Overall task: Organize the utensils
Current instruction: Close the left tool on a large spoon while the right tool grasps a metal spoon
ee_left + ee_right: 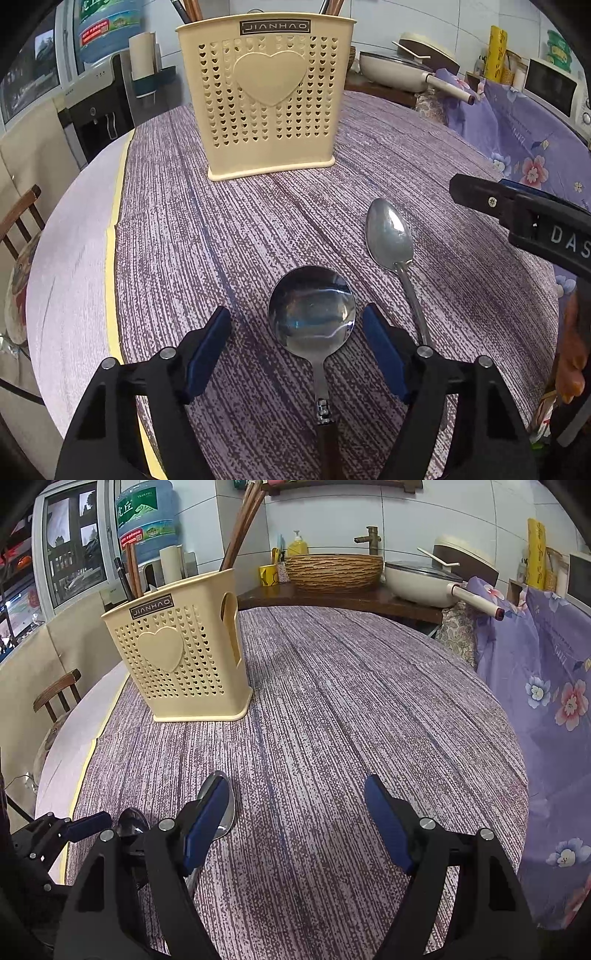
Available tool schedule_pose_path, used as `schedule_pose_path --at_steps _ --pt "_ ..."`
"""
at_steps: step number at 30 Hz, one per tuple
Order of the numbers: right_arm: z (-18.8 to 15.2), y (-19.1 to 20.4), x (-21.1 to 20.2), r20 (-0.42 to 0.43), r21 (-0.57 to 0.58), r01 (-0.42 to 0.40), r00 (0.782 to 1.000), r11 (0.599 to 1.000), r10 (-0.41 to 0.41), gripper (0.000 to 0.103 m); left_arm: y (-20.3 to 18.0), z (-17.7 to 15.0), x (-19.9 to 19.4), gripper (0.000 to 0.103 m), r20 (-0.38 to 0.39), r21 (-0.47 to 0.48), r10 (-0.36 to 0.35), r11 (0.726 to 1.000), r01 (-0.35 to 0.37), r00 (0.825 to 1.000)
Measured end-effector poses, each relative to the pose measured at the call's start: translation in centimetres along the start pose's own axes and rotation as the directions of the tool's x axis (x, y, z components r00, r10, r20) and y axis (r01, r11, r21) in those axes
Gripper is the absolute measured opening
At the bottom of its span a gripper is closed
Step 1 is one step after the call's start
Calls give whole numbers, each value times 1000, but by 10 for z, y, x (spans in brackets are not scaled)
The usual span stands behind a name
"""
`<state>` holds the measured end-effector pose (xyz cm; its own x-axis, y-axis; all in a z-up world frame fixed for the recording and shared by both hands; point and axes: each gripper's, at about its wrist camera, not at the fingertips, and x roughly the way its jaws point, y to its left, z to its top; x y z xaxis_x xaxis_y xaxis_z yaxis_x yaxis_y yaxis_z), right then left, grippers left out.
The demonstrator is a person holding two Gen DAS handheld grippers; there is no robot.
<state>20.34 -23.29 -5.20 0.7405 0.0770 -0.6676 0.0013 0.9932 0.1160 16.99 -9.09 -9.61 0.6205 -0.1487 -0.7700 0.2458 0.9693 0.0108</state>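
- Your left gripper [297, 325] stands open, its blue pads either side of the round-bowled steel spoon with a dark handle [312, 314], touching neither.
- A second, oval all-steel spoon [389, 236] lies at two o'clock from it, on the purple streaked tablecloth [229, 229].
- Your right gripper [295, 805] is open over bare cloth; the oval spoon shows behind its left pad.
- The cream perforated plastic utensil holder with a heart [266, 96] stands at twelve o'clock, chopsticks [240, 528] inside.
- Behind: a blue water bottle [146, 520], a woven basin [334, 570], and a cream pan [421, 581].
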Motion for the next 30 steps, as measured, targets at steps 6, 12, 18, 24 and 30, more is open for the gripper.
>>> schedule_pose_path --at_steps 6,12,18,24,30 --pt "-2 4 4 -19 -7 4 1000 1000 -4 76 2 2 -3 47 7 -12 -13 1000 13 1000" --pt "-4 17 10 -53 -29 -13 999 999 12 76 9 1 -4 47 9 -36 -32 999 33 999" --pt "-9 39 20 -105 -62 -51 994 997 44 75 28 2 -7 47 24 -77 3 997 -1 1000" --pt "-18 58 37 -167 -95 -52 985 994 35 70 50 3 -11 47 34 -137 38 990 -33 999" --pt "-21 62 48 -180 -97 -20 984 995 2 63 54 2 -12 47 36 -146 37 989 -32 999"
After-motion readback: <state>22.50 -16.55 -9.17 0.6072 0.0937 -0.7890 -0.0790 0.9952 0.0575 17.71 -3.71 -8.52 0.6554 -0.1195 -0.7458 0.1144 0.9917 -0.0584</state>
